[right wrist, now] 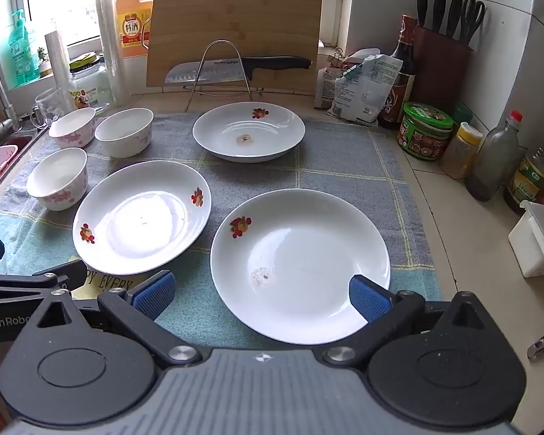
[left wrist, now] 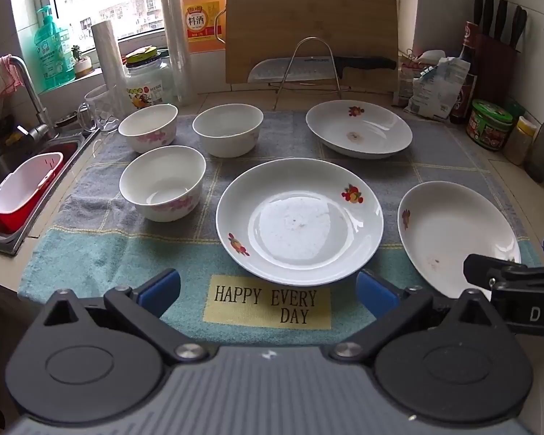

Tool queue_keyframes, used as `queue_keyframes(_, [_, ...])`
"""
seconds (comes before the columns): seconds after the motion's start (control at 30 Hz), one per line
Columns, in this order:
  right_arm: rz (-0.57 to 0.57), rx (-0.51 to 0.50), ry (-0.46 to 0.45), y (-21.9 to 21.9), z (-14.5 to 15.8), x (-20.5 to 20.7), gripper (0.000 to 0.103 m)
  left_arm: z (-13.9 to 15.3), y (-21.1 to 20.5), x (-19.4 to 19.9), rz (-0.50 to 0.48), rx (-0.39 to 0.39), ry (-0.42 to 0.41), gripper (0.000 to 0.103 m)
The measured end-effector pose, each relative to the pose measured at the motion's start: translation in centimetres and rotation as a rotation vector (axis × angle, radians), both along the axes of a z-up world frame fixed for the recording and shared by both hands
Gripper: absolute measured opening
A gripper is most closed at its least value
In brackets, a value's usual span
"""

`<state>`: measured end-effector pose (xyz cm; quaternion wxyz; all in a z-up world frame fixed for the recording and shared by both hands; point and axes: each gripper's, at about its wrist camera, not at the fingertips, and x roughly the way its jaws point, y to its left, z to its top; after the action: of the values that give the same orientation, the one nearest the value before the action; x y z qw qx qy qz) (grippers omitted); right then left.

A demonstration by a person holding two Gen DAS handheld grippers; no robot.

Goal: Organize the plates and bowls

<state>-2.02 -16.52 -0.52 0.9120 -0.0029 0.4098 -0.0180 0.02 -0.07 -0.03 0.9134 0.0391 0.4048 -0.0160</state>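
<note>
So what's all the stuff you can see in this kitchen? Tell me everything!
plates: three, white with fruit prints, spread on the cloth
bowls: three, white with pink flowers, on the cloth's left
cloth: one, grey and teal, covering the counter
cutting board: one, wooden, standing at the back
knife: one, black handle, on a wire rack before the board
knife block: one, dark, back right corner
yellow bottle: one, by the window
green jar: one, right of the cloth
sink: one, far left, red and white basket inside
left gripper: black with blue pads, open, empty
right gripper: the same, open, over the nearest plate
</note>
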Motion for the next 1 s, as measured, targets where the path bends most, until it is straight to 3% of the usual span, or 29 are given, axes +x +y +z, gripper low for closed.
queue_keyframes(1.0, [-0.004,-0.004,-0.037,0.5,1.0,-0.6,0.103,0.8,0.4,-0.6,-0.012,-0.025,-0.006,0.102])
